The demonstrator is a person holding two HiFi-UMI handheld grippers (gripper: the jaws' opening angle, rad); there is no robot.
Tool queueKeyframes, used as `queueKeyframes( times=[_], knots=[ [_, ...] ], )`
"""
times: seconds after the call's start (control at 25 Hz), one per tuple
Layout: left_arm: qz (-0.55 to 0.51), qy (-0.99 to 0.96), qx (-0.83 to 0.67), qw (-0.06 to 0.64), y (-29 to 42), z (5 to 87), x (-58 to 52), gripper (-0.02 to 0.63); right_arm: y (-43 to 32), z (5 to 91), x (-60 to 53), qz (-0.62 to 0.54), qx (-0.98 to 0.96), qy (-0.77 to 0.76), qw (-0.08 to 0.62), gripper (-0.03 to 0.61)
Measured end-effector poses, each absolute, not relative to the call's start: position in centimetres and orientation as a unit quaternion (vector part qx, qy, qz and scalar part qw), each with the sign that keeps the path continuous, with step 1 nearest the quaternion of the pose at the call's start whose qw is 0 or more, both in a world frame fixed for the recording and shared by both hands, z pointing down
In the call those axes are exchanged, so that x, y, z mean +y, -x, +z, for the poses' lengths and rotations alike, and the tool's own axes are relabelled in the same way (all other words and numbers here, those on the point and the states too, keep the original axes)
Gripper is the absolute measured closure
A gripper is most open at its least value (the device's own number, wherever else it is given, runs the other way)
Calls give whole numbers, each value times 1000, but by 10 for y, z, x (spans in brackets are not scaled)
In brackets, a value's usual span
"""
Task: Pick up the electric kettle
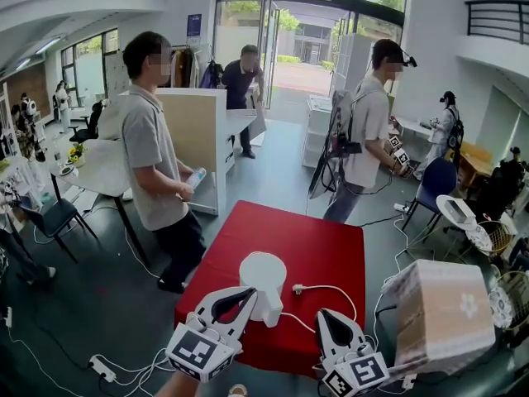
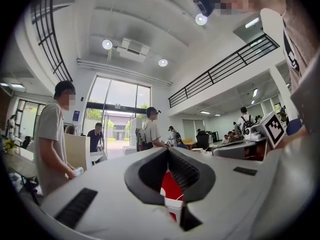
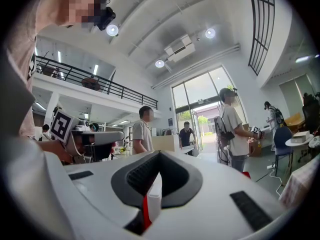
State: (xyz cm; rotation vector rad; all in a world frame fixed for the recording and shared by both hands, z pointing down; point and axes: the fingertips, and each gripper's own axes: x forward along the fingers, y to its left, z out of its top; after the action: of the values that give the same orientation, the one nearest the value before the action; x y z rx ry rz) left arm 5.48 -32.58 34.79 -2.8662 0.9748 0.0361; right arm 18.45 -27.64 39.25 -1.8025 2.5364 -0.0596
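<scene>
A white electric kettle [image 1: 263, 281] with a round lid stands near the front edge of the red table [image 1: 322, 246]. Its white cord runs right to a loose plug [image 1: 298, 289] on the cloth. My left gripper [image 1: 250, 293] is shut, its tips right beside the kettle's left side; I cannot tell if they touch. My right gripper [image 1: 323, 313] is shut and hangs at the table's front edge, right of the kettle, holding nothing. In the left gripper view the left gripper [image 2: 167, 150] shows closed tips with red cloth and white kettle [image 2: 175, 206] behind. The right gripper [image 3: 160, 153] looks the same.
A cardboard box [image 1: 438, 317] sits close on the right of the table. A person in a grey shirt [image 1: 149, 151] stands at the table's left, another with grippers [image 1: 368, 126] beyond it. A power strip [image 1: 103, 369] and cables lie on the floor at left.
</scene>
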Motion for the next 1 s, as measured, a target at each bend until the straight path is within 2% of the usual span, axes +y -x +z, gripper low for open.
queueKeyframes(
  times=[0.04,0.08,0.12,0.56,1.0],
  knots=[
    [13,946,318,56,-56,348,-327,593,-185,393,-278,-20,815,579,14,568],
    [14,948,314,55,-57,348,-329,514,-185,393,-279,-20,815,579,13,568],
    [14,950,308,53,-60,350,-329,399,-185,394,-279,-20,815,579,12,569],
    [-11,960,271,64,-81,358,-337,411,-194,386,-295,-21,806,590,38,569],
    [-39,966,253,30,-89,409,-347,416,-200,396,-297,-34,803,594,33,568]
  ],
)
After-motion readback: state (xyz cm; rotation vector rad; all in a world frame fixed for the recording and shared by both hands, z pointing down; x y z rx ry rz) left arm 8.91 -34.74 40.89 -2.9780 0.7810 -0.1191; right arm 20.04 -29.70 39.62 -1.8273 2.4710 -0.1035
